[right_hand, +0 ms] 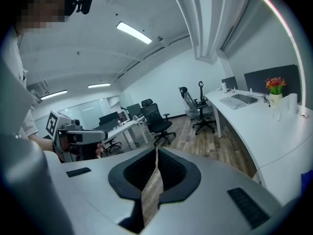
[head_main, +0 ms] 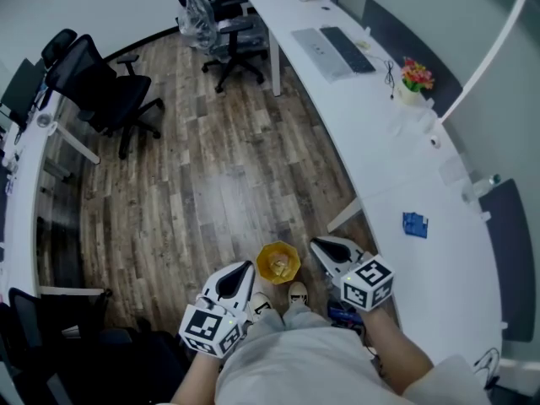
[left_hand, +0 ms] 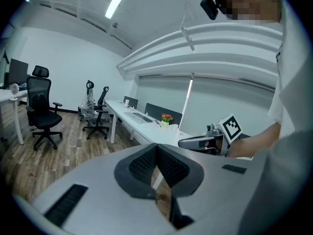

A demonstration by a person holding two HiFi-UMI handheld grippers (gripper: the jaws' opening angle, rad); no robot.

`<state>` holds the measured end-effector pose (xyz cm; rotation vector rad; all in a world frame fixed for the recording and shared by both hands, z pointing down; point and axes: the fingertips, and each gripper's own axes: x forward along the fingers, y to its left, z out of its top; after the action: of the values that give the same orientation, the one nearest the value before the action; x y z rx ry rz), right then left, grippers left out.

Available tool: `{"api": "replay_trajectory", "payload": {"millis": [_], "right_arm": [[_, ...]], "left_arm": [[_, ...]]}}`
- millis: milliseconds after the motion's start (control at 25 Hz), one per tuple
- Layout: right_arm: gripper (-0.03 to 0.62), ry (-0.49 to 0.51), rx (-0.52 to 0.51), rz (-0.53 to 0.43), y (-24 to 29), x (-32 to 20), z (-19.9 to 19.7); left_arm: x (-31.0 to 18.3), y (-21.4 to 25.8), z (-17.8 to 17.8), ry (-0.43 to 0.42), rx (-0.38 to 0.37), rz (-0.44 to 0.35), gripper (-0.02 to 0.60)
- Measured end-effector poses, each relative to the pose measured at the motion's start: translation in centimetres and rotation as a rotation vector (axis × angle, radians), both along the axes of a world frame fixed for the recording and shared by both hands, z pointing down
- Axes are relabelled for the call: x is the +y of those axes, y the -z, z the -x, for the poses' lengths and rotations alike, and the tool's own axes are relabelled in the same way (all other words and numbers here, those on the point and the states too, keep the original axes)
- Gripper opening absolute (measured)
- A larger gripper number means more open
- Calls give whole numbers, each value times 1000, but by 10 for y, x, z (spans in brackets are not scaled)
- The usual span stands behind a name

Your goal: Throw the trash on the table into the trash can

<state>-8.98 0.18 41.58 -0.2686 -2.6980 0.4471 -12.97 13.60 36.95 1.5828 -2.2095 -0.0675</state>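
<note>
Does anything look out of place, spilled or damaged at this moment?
Only a small blue scrap lying alone on the white table, away from the yellow trash can on the floor. Nothing looks spilled or damaged.

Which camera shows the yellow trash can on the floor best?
The head view: it looks down into the yellow trash can on the wooden floor. Neither gripper view shows it; both look across the room.
</note>
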Motion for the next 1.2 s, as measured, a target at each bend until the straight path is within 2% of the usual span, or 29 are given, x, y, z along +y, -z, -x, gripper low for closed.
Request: {"api": "replay_trajectory", "payload": {"millis": [200, 320, 480, 640, 760, 1000, 1120, 1200], "right_arm": [[40, -56, -5, -13, 3, -11, -12], [40, -149, 14, -26, -2, -34, -36], [40, -329, 44, -50, -13, -85, -95], [41, -533, 81, -69, -25, -142, -164], [40, -626, 118, -93, -38, -178, -201], [46, -713, 229, -171, -76, -240, -246], [142, -688, 297, -199, -102, -259, -246], [161, -658, 342, -223, -119, -269, -242]], "left_arm": [[-8, -3, -5, -50, 13, 0, 2], [-22, -7, -12, -108, 30, -5, 2], [-61, -13, -34, -236, 58, -8, 2], [-114, -8, -70, -387, 44, -22, 2], [-147, -3, -92, -458, 43, -30, 2], [-191, -5, -123, -529, 39, -12, 2], [-206, -15, -123, -524, 41, 20, 2], [-216, -20, -120, -510, 43, 41, 2]]}}
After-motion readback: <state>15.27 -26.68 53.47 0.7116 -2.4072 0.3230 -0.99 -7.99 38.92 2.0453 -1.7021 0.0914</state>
